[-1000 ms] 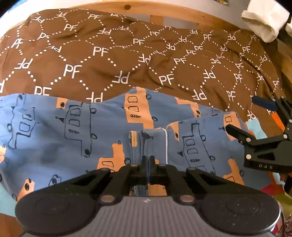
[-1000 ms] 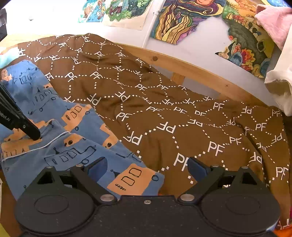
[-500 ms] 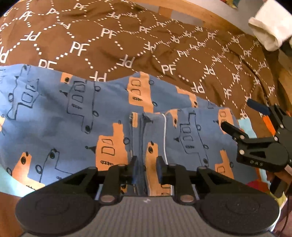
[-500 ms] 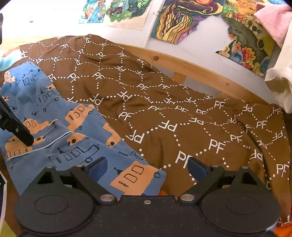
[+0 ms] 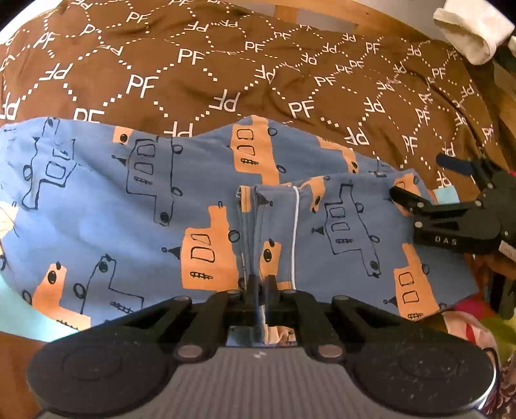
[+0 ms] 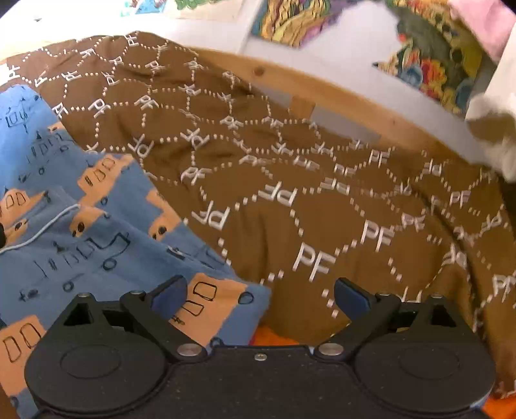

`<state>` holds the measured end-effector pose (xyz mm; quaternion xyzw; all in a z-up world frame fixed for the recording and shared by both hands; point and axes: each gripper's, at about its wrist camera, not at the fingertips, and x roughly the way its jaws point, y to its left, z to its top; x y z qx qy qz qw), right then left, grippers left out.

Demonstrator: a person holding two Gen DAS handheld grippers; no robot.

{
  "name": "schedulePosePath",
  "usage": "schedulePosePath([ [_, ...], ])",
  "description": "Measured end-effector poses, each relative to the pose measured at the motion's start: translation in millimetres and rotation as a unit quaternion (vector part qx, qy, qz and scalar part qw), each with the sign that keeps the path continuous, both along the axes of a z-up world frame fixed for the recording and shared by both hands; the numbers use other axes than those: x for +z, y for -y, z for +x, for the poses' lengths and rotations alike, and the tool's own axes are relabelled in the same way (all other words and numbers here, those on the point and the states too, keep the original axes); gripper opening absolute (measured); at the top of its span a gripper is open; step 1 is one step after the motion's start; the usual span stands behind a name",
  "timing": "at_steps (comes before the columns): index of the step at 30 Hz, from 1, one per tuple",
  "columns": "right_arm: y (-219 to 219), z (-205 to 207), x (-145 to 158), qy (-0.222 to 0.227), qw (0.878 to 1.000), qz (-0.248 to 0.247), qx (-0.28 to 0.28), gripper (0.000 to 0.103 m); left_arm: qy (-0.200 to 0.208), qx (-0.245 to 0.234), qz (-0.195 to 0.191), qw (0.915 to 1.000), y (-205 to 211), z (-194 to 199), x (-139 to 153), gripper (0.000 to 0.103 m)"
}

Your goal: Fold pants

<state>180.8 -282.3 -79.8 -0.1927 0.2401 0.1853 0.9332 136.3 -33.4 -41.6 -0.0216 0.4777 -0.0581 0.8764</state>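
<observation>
The blue pants (image 5: 129, 209) with orange truck prints lie spread across the brown bedspread (image 5: 225, 64). One part is folded over, with a white-piped edge running up the middle. My left gripper (image 5: 261, 287) is closing on that folded edge near me, its pads pinching the fabric. My right gripper (image 5: 419, 177) hovers open over the right end of the pants. In the right wrist view the right gripper (image 6: 260, 296) stands wide open above the near corner of the pants (image 6: 64, 258), nothing between its blue pads (image 6: 169, 295).
The brown bedspread (image 6: 322, 209) covers the bed up to a wooden frame (image 6: 290, 77) at the wall. A white cloth (image 5: 471, 29) hangs at the far right. Colourful posters (image 6: 435, 64) are on the wall. Orange and red fabric (image 5: 467, 309) lies beside the bed's near right edge.
The left jaws parted briefly around the folded edge and have closed on it again. The right gripper has shifted lower, towards the pants' corner; its view is blurred.
</observation>
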Motion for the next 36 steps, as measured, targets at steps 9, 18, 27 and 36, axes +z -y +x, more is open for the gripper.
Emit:
schedulePosePath([
  [9, -7, -36, 24, 0.017, 0.999, -0.009, 0.029, 0.098, 0.044, 0.018, -0.011, 0.9988, -2, 12, 20, 0.021],
  [18, -17, -53, 7, 0.001, 0.997, -0.073, 0.024, 0.102, 0.037, 0.041, 0.004, 0.9985, -1, 30, -5, 0.032],
  [27, -26, -72, 17, 0.008, 0.997, -0.056, 0.051, 0.102, 0.087, 0.052, 0.034, 0.9943, -17, -21, 16, 0.057],
  [36, -37, -62, 24, 0.046, 0.996, -0.013, 0.077, 0.102, 0.163, 0.179, 0.010, 0.9703, -111, -86, 47, 0.085],
])
